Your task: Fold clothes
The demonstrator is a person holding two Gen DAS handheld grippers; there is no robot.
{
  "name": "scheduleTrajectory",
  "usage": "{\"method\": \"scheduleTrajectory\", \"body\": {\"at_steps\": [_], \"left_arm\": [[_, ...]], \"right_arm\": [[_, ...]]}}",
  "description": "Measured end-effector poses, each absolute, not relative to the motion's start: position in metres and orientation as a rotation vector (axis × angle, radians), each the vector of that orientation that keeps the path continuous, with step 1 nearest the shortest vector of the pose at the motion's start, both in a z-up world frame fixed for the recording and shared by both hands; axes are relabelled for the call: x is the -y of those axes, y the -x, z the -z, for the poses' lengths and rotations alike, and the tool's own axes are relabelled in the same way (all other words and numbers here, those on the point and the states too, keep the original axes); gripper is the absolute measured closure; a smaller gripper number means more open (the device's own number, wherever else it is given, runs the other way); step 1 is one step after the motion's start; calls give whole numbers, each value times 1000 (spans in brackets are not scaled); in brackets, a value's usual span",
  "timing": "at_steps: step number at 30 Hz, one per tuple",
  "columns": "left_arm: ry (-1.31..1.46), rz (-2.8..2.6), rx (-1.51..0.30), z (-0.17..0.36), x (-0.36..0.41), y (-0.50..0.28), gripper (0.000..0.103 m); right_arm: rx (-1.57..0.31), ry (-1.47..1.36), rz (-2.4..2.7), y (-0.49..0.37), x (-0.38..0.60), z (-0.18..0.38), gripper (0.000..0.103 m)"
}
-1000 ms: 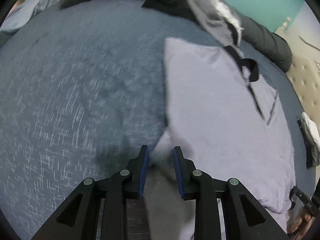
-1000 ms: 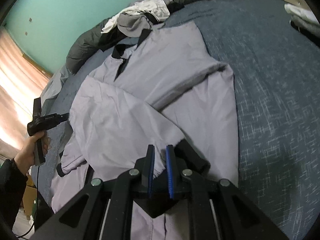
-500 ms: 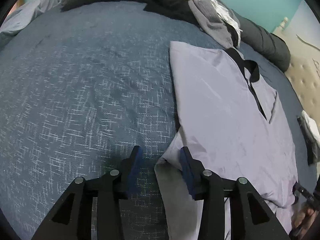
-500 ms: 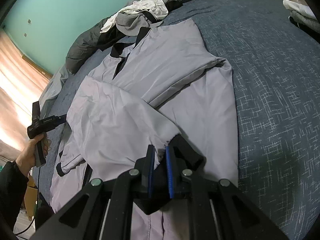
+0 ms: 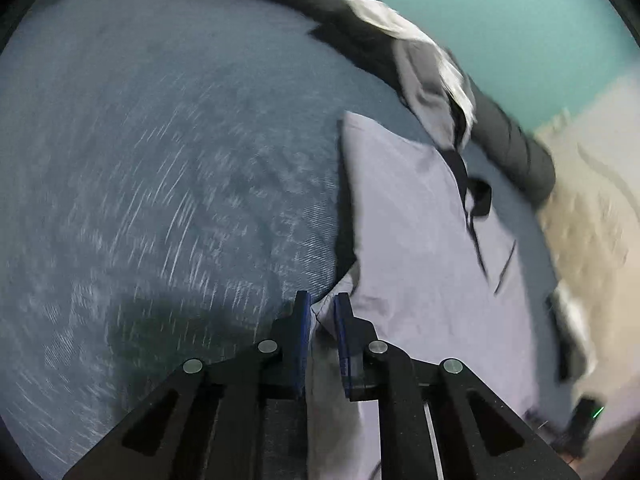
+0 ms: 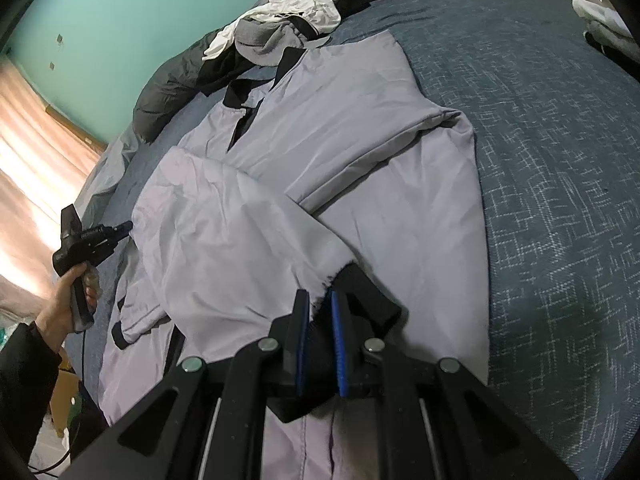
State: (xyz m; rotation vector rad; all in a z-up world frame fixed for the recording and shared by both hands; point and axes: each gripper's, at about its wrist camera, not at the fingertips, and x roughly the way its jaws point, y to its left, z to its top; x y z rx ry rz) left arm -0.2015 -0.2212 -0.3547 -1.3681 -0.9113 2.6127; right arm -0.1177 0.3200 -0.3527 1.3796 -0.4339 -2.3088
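Across our blue bedspread [image 6: 560, 160] lies the grey jacket [image 6: 360, 140]; our left gripper [image 5: 322, 312], jaws just closed, pinches its near edge, and our right gripper [image 6: 318, 308] clamps its black-cuffed sleeve [image 6: 240, 240].

the left gripper [image 5: 322, 304], whose jaws stood apart around the edge of the pale lilac jacket with black collar and cuffs [image 5: 420, 240] half a second ago, has just been closing, and its blue pads now pinch that fabric edge. the left view has swung and blurred.
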Motion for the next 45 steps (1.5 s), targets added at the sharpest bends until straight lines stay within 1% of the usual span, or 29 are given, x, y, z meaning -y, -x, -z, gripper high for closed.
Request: {"method": "scheduleTrajectory", "body": {"at_steps": [3, 6, 9, 12, 14, 17, 18, 22, 25, 29, 31, 36, 39, 43, 45], "left_arm": [[1355, -2588, 1054, 365, 226, 199, 90], [1368, -2579, 1107, 370, 225, 198, 89], [1394, -2592, 1065, 368, 221, 207, 87], [1417, -2657, 1016, 360, 217, 213, 87], [1421, -2716, 972, 351, 218, 211, 87], [1415, -2780, 797, 339, 206, 211, 87], [1405, -2786, 715, 335, 196, 212, 87], [1417, -2729, 503, 332, 158, 221, 87], [1460, -2680, 419, 342, 137, 225, 87], [1568, -2634, 394, 363, 126, 235, 87], [1568, -2641, 409, 366, 126, 234, 87], [1488, -2680, 326, 348, 113, 229, 86], [1481, -2636, 275, 346, 97, 233, 86], [1557, -2563, 234, 365, 81, 234, 86], [1618, -2522, 195, 379, 73, 236, 83]], "right_arm": [[411, -1395, 2305, 117, -318, 354, 92], [394, -1418, 2296, 117, -317, 357, 92], [394, -1427, 2296, 118, -319, 357, 92], [400, -1403, 2333, 118, -324, 350, 92], [439, -1350, 2364, 116, -330, 343, 92], [485, -1286, 2383, 117, -333, 335, 92], [479, -1288, 2373, 118, -330, 336, 92], [422, -1346, 2333, 123, -314, 346, 92], [382, -1427, 2324, 123, -312, 358, 92], [414, -1458, 2319, 119, -321, 361, 94], [432, -1463, 2321, 117, -326, 360, 94], [465, -1303, 2353, 113, -327, 335, 94], [452, -1302, 2325, 116, -317, 337, 93], [416, -1372, 2298, 118, -309, 350, 93], [415, -1395, 2294, 117, -312, 353, 93]]}}
